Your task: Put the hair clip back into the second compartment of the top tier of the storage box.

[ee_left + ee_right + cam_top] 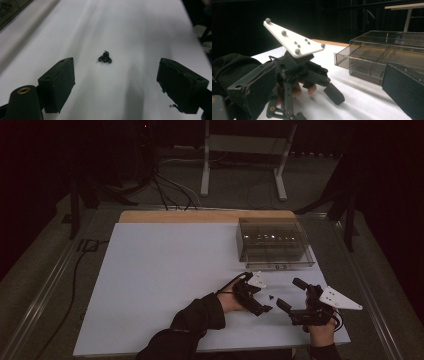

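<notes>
Your left tool [265, 301]: jaws spread wide, released, nothing between them; in the left gripper view both black pads hang low over the white surface [160, 280]. Small black part [105, 57]: lies on the surface ahead of that tool, in line with the gap between its jaws, touching neither; in the high view it sits at [270, 297], between your two tools. Your right tool [292, 296]: jaws also apart, released, holding nothing, pointing across toward your left tool, whose white three-cornered plate [293, 41] stands tilted in the right gripper view. Smoky clear organiser box [272, 242]: rests on the far right of the surface, one drawer [359, 62] pulled partly out, its compartments dim.
</notes>
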